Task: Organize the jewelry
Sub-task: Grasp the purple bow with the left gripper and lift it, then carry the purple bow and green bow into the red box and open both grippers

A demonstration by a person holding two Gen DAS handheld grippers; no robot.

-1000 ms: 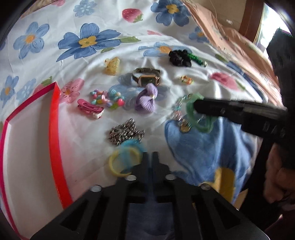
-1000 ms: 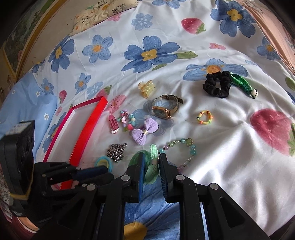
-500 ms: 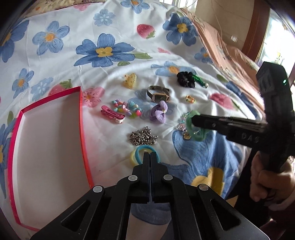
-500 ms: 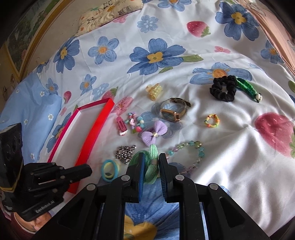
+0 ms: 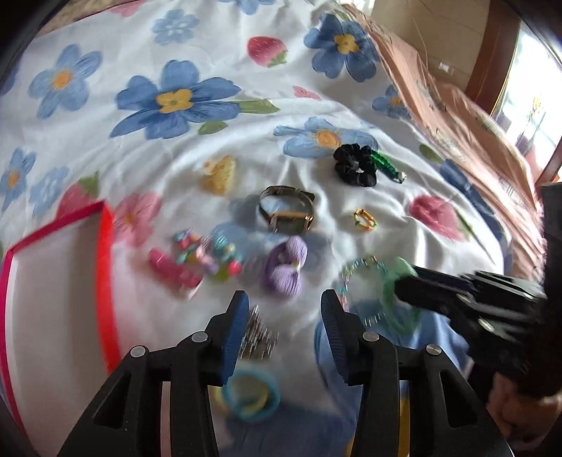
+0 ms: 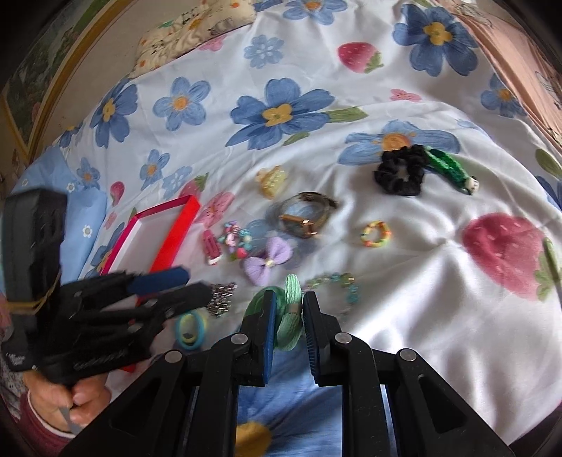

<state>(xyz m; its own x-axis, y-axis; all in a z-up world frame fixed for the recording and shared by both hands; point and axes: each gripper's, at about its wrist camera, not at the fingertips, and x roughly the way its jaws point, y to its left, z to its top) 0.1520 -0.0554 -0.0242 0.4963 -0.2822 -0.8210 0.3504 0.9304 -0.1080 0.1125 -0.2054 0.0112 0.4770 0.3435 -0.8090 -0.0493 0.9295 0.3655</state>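
Jewelry lies on a floral bedsheet. My right gripper (image 6: pixel 287 309) is shut on a green woven bracelet (image 6: pixel 291 325), which also shows in the left wrist view (image 5: pixel 395 306). My left gripper (image 5: pixel 282 316) is open and empty, low over a silver chain (image 5: pixel 258 337), with yellow and blue hair ties (image 5: pixel 251 392) just below it. Ahead lie a purple bow (image 5: pixel 286 269), a watch (image 5: pixel 288 211), a bead bracelet (image 5: pixel 207 255) and a pink clip (image 5: pixel 170 272). The red-rimmed white tray (image 5: pixel 105 281) is at the left.
Further off lie a yellow claw clip (image 5: pixel 219 174), a black scrunchie (image 5: pixel 354 165) with a green clip (image 5: pixel 388 165), a small beaded ring (image 5: pixel 365 219) and a glass bead bracelet (image 6: pixel 337 284). A pillow (image 6: pixel 189 24) lies at the far edge.
My left gripper has opened and moved forward and down toward the silver chain and hair ties. My right gripper stays shut on the green bracelet in about the same place.
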